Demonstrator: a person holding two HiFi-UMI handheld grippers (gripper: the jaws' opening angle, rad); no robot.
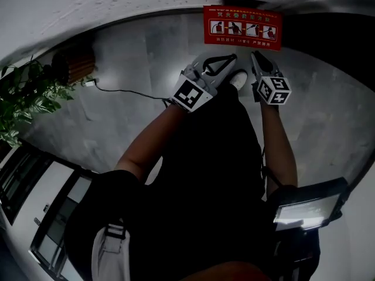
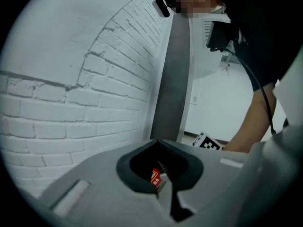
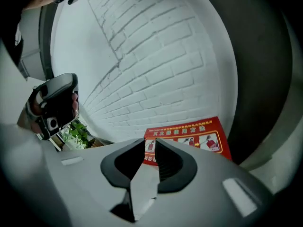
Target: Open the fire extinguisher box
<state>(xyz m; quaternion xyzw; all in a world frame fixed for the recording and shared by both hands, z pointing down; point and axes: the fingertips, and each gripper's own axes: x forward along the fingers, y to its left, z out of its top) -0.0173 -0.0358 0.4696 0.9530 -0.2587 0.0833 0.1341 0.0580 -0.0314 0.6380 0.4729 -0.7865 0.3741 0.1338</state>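
Observation:
The fire extinguisher box (image 1: 242, 27) is a red case with white pictograms on its lid; it stands on the floor against the white brick wall, lid down. My left gripper (image 1: 233, 57) and right gripper (image 1: 256, 54) hang side by side just short of it, touching nothing. In the right gripper view the box (image 3: 199, 136) lies straight ahead, and the right gripper (image 3: 151, 142) shows a narrow gap between its tips with nothing in it. In the left gripper view the left gripper (image 2: 157, 141) has its tips together, and a sliver of the red box (image 2: 155, 176) shows through the jaw loop.
A potted plant (image 1: 23, 92) and a brown wooden tub (image 1: 75, 65) stand at the left, with a cable (image 1: 129, 91) running across the grey floor. A white shoe (image 1: 238, 79) is under the grippers. A dark recess (image 1: 328, 34) lies right of the box.

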